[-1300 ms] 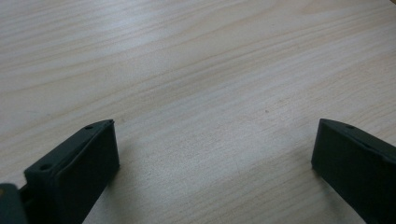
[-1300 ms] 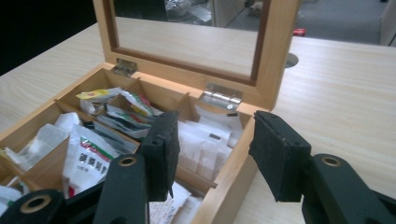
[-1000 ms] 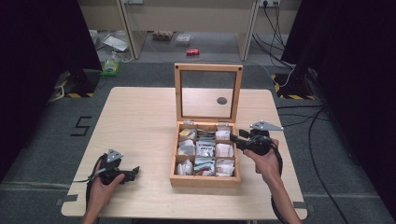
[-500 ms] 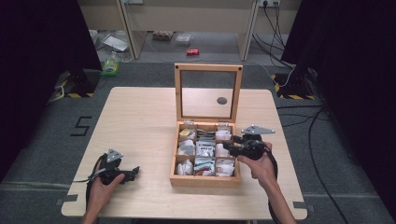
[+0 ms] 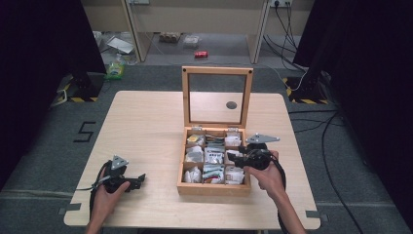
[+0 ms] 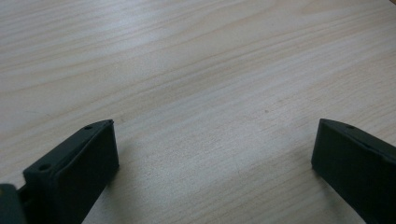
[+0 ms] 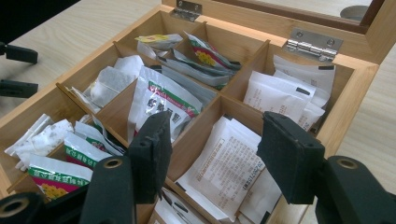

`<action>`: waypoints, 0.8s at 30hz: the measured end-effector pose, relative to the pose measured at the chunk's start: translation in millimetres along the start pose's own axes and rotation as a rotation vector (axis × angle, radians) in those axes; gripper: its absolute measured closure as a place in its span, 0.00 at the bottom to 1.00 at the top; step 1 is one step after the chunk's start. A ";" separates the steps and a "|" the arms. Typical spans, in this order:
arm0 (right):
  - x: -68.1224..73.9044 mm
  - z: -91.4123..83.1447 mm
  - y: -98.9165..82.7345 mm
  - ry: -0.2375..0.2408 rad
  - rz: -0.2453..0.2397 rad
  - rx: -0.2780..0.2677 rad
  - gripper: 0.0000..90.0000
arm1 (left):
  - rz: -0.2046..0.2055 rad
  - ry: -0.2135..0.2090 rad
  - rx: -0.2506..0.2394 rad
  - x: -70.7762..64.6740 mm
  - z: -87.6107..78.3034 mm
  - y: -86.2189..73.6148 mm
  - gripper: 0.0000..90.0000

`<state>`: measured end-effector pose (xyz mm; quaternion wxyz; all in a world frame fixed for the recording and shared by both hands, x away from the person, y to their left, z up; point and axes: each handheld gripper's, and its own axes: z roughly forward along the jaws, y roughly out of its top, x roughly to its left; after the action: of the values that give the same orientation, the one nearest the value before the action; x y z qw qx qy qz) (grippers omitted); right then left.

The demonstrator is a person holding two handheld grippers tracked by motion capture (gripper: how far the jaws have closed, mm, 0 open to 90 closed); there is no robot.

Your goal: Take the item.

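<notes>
Two hand-held grippers work at a pale wooden table [image 5: 146, 122]. Right gripper [image 5: 233, 159] hovers over the right-hand column of an open wooden box [image 5: 214, 187], its jaws pointing across the compartments; in the right gripper view [image 7: 212, 154] the jaws stand moderately apart and have just been opening, with a white paper sachet [image 7: 231, 163] lying directly below and between them in the middle compartment of that column, though whether the pads touch it cannot be told and nothing is clamped. Just beyond the jaw tips sits a further compartment of white sachets [image 7: 280, 93], next to the box hinges [image 7: 312, 43]; to the left of the left jaw, a green-and-white printed packet [image 7: 161, 102] stands tilted in the centre compartment, with flower-printed packets [image 7: 205, 56] behind it and more packets [image 7: 60, 158] in the nearest-left cells. The glazed lid [image 5: 217, 97] stands upright at the far edge of the box, beyond the right gripper. Left gripper [image 5: 141, 179] rests on the tabletop well apart from the box, at the person's left, held in the left hand [image 5: 109, 192]; in the left gripper view [image 6: 212, 154] its jaws are spread wide with bare wood grain between them and nothing held. Right hand [image 5: 265, 175] grasps the right gripper from the near side.
</notes>
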<state>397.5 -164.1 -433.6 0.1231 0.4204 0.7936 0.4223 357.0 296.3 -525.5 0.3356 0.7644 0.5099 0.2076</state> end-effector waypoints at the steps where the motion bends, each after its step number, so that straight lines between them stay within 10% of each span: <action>1: 0.1 -0.2 -0.1 -0.003 0.000 0.001 0.49 | 0.001 -0.001 0.001 0.1 0.0 0.0 0.00; 24: -3.8 7.4 -2.8 -0.042 -0.016 0.066 0.54 | 0.002 -0.002 0.000 0.2 0.0 0.1 0.00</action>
<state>402.4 -163.6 -441.0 0.1293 0.4267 0.8076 0.3859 357.2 296.4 -525.5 0.3357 0.7651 0.5089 0.2072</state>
